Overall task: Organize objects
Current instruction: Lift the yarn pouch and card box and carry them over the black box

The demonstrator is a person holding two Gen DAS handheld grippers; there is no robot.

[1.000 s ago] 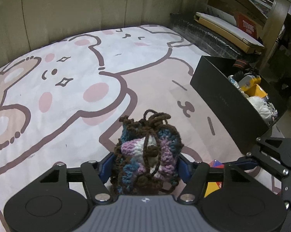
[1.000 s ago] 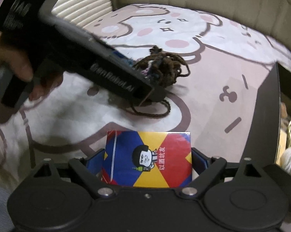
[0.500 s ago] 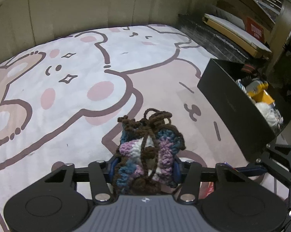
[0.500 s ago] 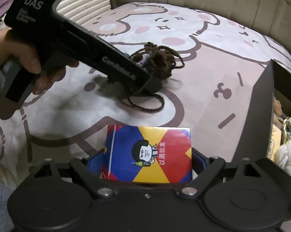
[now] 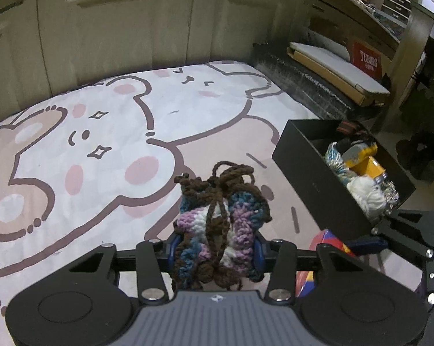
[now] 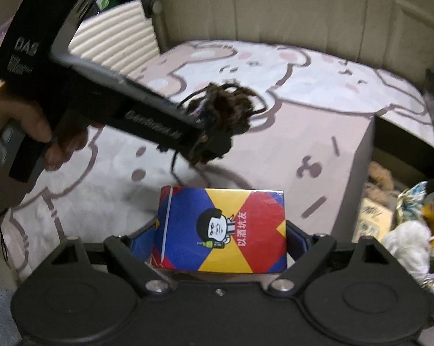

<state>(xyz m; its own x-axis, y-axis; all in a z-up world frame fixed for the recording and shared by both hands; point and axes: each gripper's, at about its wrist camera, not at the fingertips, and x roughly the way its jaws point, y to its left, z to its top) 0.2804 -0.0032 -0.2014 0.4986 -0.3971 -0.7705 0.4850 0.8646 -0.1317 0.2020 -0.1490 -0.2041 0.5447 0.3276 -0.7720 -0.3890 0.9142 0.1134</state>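
Observation:
My left gripper is shut on a crocheted pouch of brown, blue, purple and white yarn and holds it lifted above the bear-print bed cover. From the right wrist view the pouch hangs in the air with a cord dangling. My right gripper is shut on a blue, yellow and red card box with a cartoon face. A black storage box stands to the right, holding yarn balls and a yellow item.
The black box's contents show at the right edge of the right wrist view. Cabinet doors stand behind the bed. A flat cardboard package and shelves lie at the far right. A white ribbed panel leans at the far left.
My left gripper has lifted the crocheted pouch off the bed cover and its cord now hangs free. Both grippers have risen and the black box is closer on the right.

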